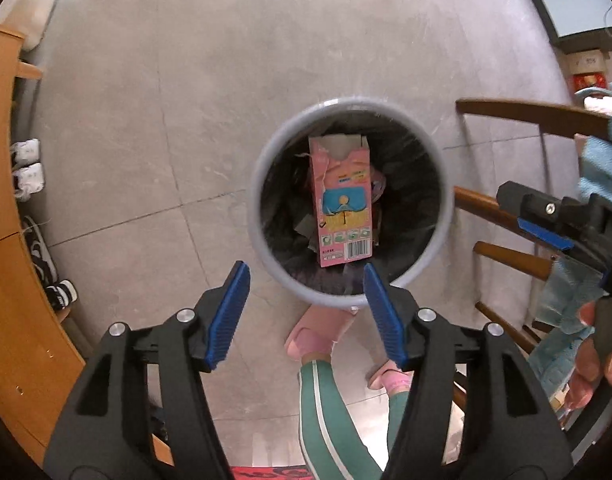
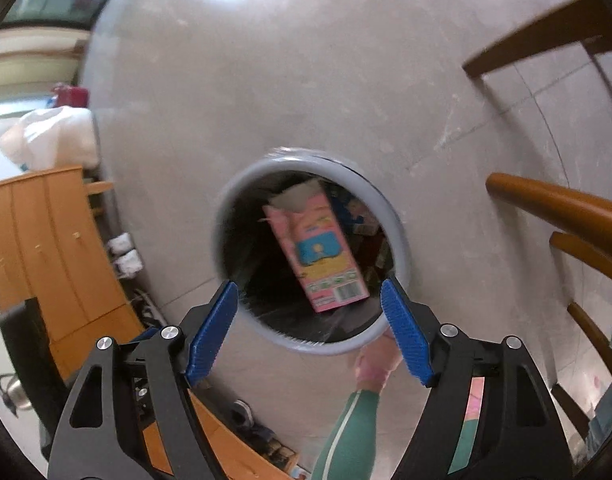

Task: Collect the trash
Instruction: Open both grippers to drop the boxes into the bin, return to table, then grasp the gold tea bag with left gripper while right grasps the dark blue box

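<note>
Box (image 1: 343, 204) inside bin (image 1: 262, 168); grippers clear.

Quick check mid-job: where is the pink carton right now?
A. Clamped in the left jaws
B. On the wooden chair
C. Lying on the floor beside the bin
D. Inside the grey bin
D. The pink carton sits within the rim of the grey bin against its black liner, and both the left gripper and the right gripper stand open with nothing between their jaws.

The tall pink printed carton (image 2: 315, 250) smears with blur in the right wrist view; trash beneath it sits hidden in the black-lined grey round bin (image 2: 389, 216).
</note>
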`<action>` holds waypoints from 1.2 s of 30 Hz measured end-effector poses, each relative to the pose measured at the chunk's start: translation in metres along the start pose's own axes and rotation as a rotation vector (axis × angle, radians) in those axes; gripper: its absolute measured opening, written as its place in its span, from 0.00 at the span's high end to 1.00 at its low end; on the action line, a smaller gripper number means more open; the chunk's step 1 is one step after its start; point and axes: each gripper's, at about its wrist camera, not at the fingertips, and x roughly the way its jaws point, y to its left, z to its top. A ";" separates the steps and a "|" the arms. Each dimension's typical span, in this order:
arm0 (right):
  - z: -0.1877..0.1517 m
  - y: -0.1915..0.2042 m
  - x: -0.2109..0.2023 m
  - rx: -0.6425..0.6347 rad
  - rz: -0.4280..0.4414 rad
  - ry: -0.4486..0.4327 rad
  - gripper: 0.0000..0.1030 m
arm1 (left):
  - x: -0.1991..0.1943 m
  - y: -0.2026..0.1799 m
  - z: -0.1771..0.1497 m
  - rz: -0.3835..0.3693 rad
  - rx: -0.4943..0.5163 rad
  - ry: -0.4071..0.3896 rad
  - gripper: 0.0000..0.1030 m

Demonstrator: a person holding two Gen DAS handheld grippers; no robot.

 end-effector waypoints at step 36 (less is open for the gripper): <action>-0.408 -0.290 -0.540 0.548 0.040 -0.944 0.18 | -0.382 -0.502 -0.244 -0.149 1.177 -0.478 0.07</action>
